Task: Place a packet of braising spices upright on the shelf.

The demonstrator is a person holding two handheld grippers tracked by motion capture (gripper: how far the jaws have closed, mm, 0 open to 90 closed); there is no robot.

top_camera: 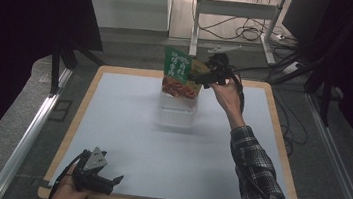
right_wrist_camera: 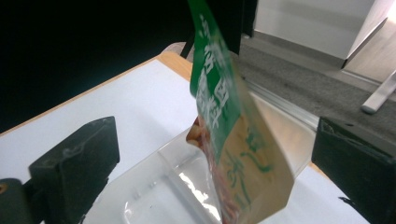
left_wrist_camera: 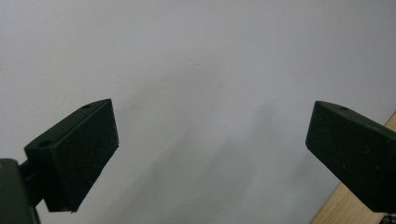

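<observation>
Standing in clear tub (top_camera: 177,114) near table's far edge, snack pouch (top_camera: 181,73) (upright), right gripper (top_camera: 198,77) jaws wide, left gripper (top_camera: 116,179) jaws wide.

Grey floor (top_camera: 135,49), tangled cables (top_camera: 245,33), dark curtains (top_camera: 17,21) flanking.

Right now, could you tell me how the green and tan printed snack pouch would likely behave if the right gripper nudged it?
The green and tan printed snack pouch stands tall and thin in the clear plastic container, so it would probably tip readily. Its glossy, creased film suggests it is light, flexible and somewhat slippery.
</observation>
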